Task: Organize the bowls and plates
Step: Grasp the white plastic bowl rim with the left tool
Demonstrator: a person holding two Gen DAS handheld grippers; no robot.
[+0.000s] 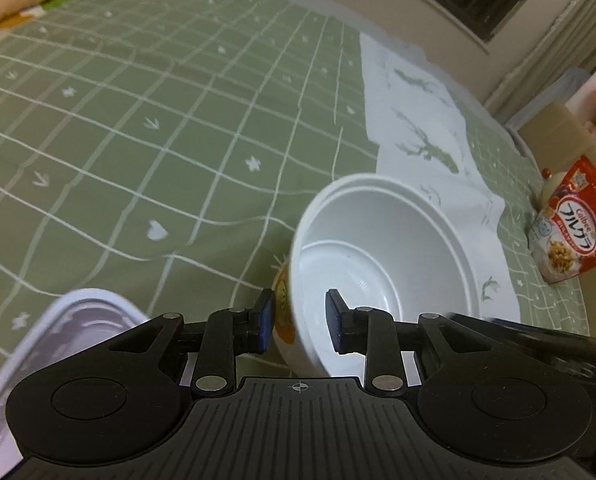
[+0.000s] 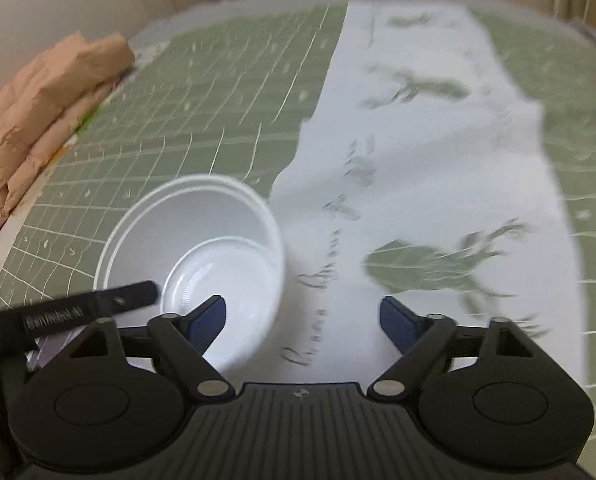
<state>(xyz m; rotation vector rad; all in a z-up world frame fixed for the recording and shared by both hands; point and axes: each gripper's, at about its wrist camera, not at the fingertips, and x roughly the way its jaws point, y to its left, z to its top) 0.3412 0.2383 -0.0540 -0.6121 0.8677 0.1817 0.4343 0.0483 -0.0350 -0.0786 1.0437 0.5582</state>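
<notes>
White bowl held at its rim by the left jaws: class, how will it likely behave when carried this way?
The white bowl looks thin-walled and plastic, so probably light and slightly flexible. Held by one rim wall in the left gripper, it already hangs tilted and may swing. Its glossy surface could slip between the pads.

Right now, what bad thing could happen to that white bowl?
The left gripper pinches only one side of the round white plastic bowl's rim, so the tilted bowl might slip and drop onto the green checked cloth. The open right gripper hangs close beside it and could bump it.
</notes>
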